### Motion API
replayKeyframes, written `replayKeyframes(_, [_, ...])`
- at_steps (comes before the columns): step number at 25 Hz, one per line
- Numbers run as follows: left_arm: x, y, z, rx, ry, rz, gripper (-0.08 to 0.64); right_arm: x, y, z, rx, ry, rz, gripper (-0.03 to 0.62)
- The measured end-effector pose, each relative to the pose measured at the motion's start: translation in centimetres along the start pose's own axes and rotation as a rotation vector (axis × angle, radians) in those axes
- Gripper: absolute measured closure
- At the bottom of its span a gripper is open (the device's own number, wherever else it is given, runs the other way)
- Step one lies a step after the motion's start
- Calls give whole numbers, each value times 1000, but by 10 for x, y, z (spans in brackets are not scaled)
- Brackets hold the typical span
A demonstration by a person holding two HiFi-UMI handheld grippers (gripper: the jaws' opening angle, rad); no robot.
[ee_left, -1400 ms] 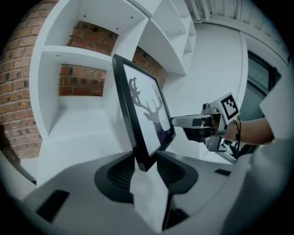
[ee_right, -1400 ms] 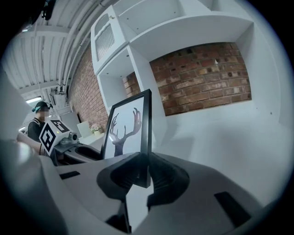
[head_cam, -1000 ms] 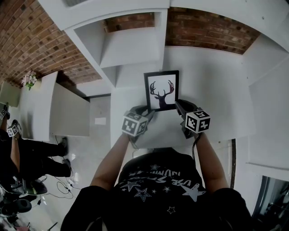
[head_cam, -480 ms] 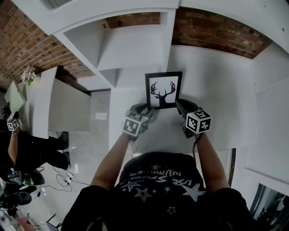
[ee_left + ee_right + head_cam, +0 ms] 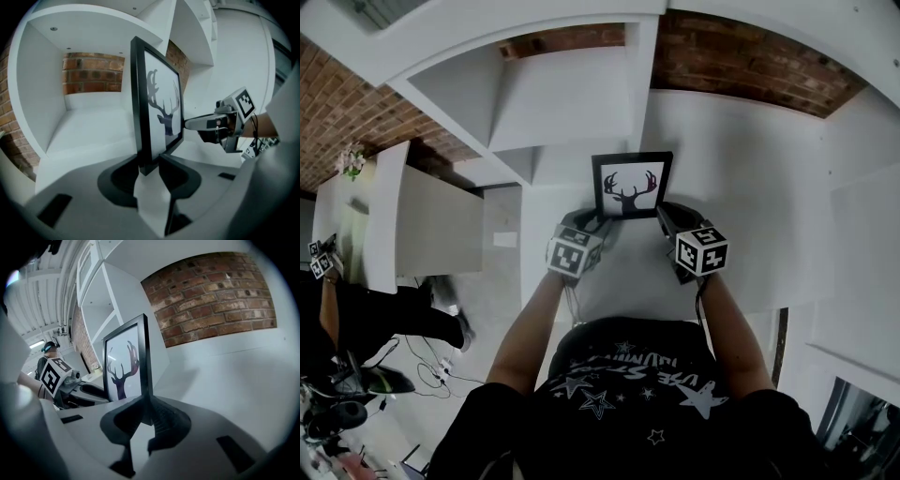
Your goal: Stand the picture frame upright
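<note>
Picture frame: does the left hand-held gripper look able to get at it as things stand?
Likely yes: the left hand-held gripper has a lower corner of the picture frame between its jaws, apparently gripped, and nothing blocks it.

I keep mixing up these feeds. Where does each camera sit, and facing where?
Head view: on the head, steeply down at the picture frame; arms, torso, left gripper, right gripper show.
Left gripper view: on that gripper, along jaws holding the frame; right gripper shows.
Right gripper view: on that gripper, along jaws just closing on the frame; left gripper shows.
All share the frame.
</note>
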State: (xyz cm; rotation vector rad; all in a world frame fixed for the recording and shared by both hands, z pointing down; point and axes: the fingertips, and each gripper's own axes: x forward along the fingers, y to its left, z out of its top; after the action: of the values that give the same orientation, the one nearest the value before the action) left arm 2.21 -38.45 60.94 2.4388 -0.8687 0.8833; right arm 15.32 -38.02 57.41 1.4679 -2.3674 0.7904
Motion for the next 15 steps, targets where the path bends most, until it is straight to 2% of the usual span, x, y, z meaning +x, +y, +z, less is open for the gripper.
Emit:
replayKeyframes(10, [10,7,2,36,23,21,416,6,-4,0,-16,-4,-57,546])
replayKeyframes(15, [10,12,9,51,-11,48,416,7,-2,0,-26,-1,-65,546])
